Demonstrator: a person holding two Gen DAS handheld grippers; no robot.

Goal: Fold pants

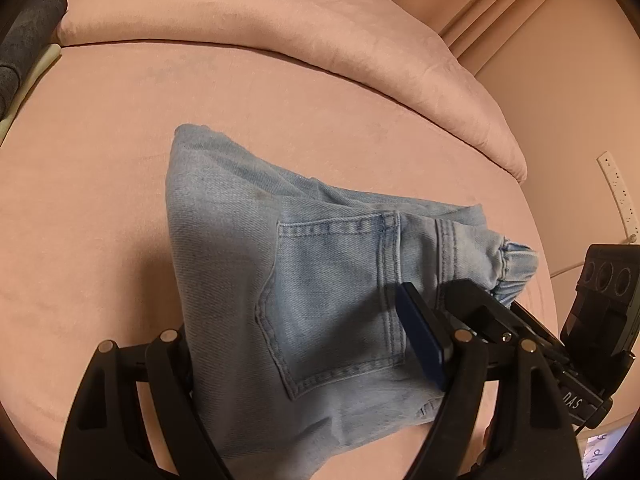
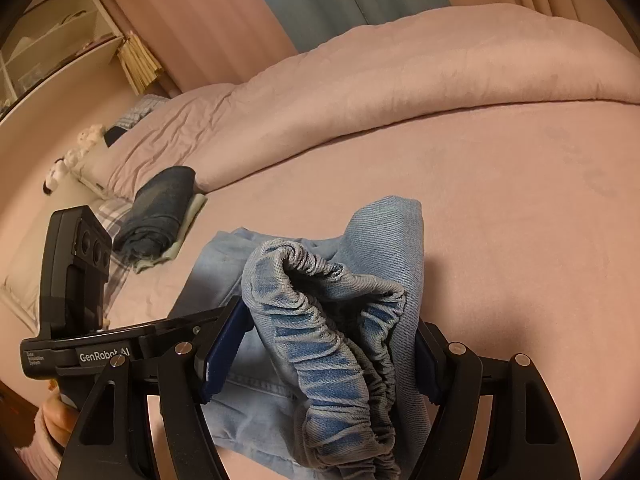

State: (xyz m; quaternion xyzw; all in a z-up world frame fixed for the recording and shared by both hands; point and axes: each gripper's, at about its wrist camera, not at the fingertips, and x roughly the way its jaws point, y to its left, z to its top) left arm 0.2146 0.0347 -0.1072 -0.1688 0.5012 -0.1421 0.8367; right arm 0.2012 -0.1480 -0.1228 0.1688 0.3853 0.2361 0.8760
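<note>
Light blue denim pants [image 1: 320,280] lie folded on the pink bed sheet [image 1: 100,160], back pocket up. My left gripper [image 1: 304,344] straddles their near end. Its right blue pad [image 1: 424,340] rests over the cloth with its inner face bare, and the denim hides its left finger. In the right wrist view the gathered elastic waistband [image 2: 328,344] bulges up loosely between the fingers of my right gripper [image 2: 328,320], its mouth gaping. That gripper's blue pads [image 2: 222,352] stand wide on either side of the pants [image 2: 392,240]. The right gripper's body [image 1: 600,300] sits just beside the left one.
A rolled-back pink duvet [image 2: 400,80] runs along the far side of the bed. Dark folded pants [image 2: 160,208] rest on a pale cloth to the left, near pillows and a shelf [image 2: 52,48]. A hand [image 2: 60,420] grips the left gripper's handle.
</note>
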